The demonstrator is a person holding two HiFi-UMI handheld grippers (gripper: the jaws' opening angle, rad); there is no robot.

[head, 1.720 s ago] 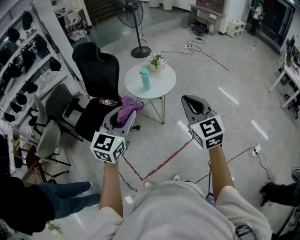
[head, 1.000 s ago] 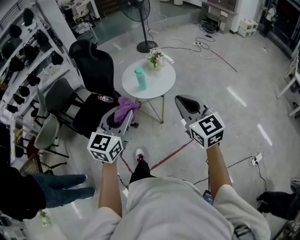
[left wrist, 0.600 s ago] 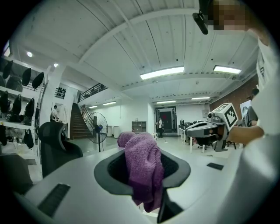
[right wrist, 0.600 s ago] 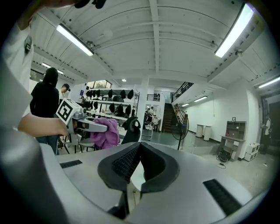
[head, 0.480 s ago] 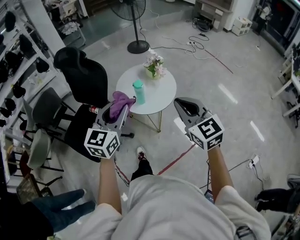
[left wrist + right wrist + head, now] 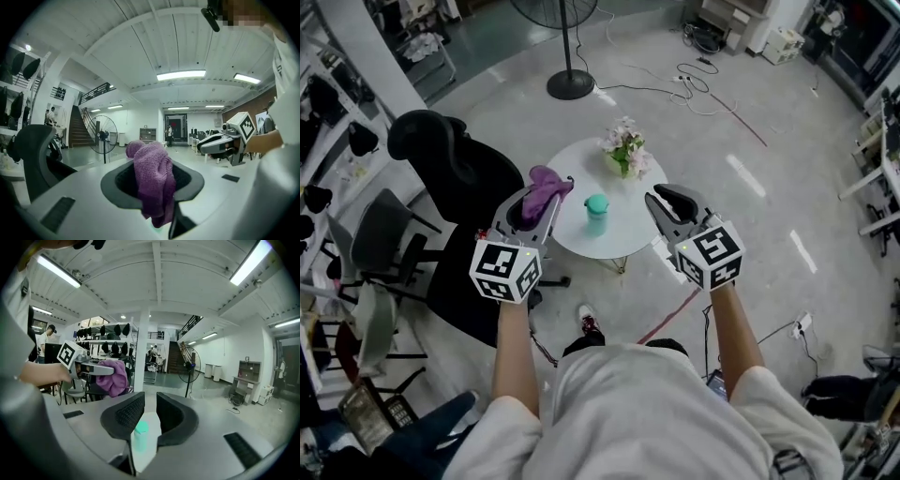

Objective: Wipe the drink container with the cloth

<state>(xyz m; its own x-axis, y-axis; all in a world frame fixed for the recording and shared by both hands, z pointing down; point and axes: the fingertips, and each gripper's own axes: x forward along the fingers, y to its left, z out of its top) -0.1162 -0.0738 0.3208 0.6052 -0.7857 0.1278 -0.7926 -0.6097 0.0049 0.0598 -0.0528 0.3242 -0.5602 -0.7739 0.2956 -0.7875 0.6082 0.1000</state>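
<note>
Gripping one cloth, left tool; one bottle on one table

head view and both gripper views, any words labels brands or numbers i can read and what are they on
No text can be read in any view.
Marker cubes: black-and-white square patterns only, no letters or digits.
Drink container: plain teal, no label shows.
Cloth: plain purple, no tag shows.
Dark print on the white shirt: too small to read.
</note>
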